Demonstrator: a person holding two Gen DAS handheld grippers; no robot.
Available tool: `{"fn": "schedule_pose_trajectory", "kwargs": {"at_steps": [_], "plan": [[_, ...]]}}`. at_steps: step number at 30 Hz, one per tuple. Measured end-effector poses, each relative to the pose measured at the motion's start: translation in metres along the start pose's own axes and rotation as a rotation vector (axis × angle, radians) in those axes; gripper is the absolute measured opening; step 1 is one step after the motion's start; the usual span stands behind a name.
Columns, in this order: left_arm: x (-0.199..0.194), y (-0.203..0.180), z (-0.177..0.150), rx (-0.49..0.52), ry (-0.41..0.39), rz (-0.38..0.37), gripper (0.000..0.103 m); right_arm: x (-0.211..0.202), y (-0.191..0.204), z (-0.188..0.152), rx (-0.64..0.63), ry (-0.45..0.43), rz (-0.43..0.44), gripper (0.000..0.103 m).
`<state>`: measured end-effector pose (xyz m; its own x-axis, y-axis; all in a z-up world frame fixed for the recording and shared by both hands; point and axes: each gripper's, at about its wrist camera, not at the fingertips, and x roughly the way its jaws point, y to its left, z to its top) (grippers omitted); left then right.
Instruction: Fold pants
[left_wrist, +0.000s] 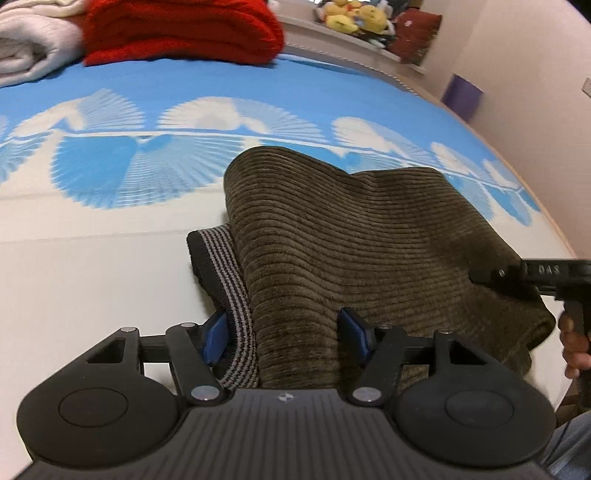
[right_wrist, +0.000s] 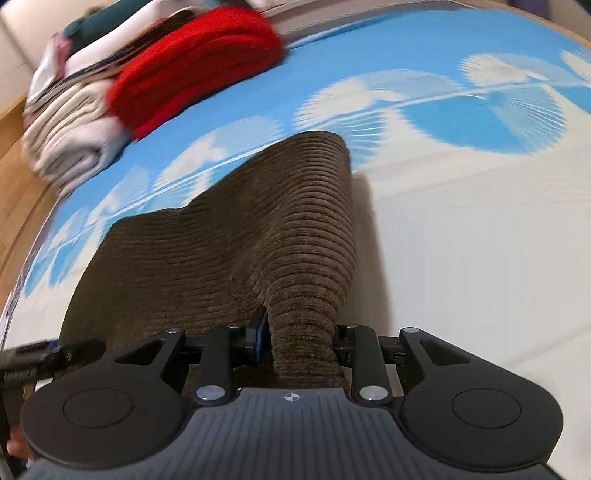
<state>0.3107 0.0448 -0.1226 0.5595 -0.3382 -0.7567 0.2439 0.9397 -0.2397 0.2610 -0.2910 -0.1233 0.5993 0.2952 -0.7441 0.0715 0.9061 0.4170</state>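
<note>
We saw the pants (left_wrist: 351, 236), brown-olive corduroy, lying on the bed (left_wrist: 92, 280) over the white part of the sheet, far edge reaching the blue fan-pattern band. Folded bundle, long axis running side to side across both wrist views; cord ribs ran the same way. Striped elastic waistband (left_wrist: 229, 280) stuck out at the bundle's left end in the left wrist view, pointing toward that camera. Left gripper (left_wrist: 284, 334) had its jaws set apart, straddling the near edge of the pants at the waistband end; the blue pads (left_wrist: 214, 332) sat on either side of the fabric, and we couldn't tell if they pressed on it. Right gripper (right_wrist: 295, 332) had jaws closed on a bunched ridge of the pants, cloth pinched into a narrow column rising from the jaws and peaking in a hump toward the far side. In the left view the right gripper showed at the bundle's right end, a hand (left_wrist: 572, 343) on its handle. Behind the pants, well apart, sat a folded red blanket (left_wrist: 177, 29) and cream folded cloth (left_wrist: 33, 44) beside it. Plush toys (left_wrist: 351, 16) sat on a ledge beyond the bed. Both views were motion-blurred.
</note>
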Motion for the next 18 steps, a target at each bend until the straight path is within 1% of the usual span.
{"fn": "schedule_pose_trajectory", "kwargs": {"at_steps": [2, 4, 6, 7, 8, 10, 12, 13, 14, 15, 16, 17, 18], "plan": [[0.007, -0.007, 0.001, -0.018, -0.004, -0.019, 0.069, -0.006, -0.021, 0.006, 0.029, -0.023, 0.003, 0.028], [0.014, -0.009, 0.002, -0.038, -0.001, -0.008, 0.069, -0.009, -0.034, 0.008, 0.044, -0.051, 0.0, 0.029], [0.017, -0.008, 0.002, -0.028, 0.006, 0.001, 0.07, -0.002, -0.038, 0.007, 0.035, -0.04, 0.001, 0.034], [0.016, -0.008, 0.002, -0.016, 0.007, 0.0, 0.07, 0.004, -0.037, 0.005, 0.025, -0.021, -0.011, 0.043], [0.013, -0.008, 0.002, -0.003, 0.008, 0.001, 0.07, 0.01, -0.028, 0.006, 0.01, -0.007, -0.043, 0.056], [0.007, -0.008, 0.002, 0.036, 0.0, 0.015, 0.07, 0.004, -0.021, 0.002, -0.061, -0.011, -0.11, 0.063], [0.0, -0.009, -0.001, 0.074, -0.007, 0.031, 0.07, -0.016, -0.014, -0.004, -0.145, -0.059, -0.198, 0.063], [-0.002, -0.01, -0.004, 0.1, -0.009, 0.035, 0.07, -0.025, -0.011, -0.006, -0.165, -0.08, -0.226, 0.063], [-0.003, -0.012, -0.008, 0.126, -0.01, 0.046, 0.072, -0.035, -0.01, -0.011, -0.19, -0.09, -0.234, 0.057], [-0.003, -0.014, -0.012, 0.156, -0.014, 0.061, 0.073, -0.044, -0.008, -0.017, -0.223, -0.089, -0.221, 0.053], [-0.003, -0.016, -0.016, 0.178, -0.024, 0.075, 0.073, -0.046, -0.007, -0.022, -0.253, -0.074, -0.199, 0.049], [-0.004, -0.017, -0.02, 0.194, -0.029, 0.081, 0.073, -0.041, -0.007, -0.027, -0.286, -0.032, -0.177, 0.048], [-0.005, -0.018, -0.022, 0.204, -0.031, 0.082, 0.073, -0.034, -0.004, -0.036, -0.326, 0.009, -0.189, 0.048]]}}
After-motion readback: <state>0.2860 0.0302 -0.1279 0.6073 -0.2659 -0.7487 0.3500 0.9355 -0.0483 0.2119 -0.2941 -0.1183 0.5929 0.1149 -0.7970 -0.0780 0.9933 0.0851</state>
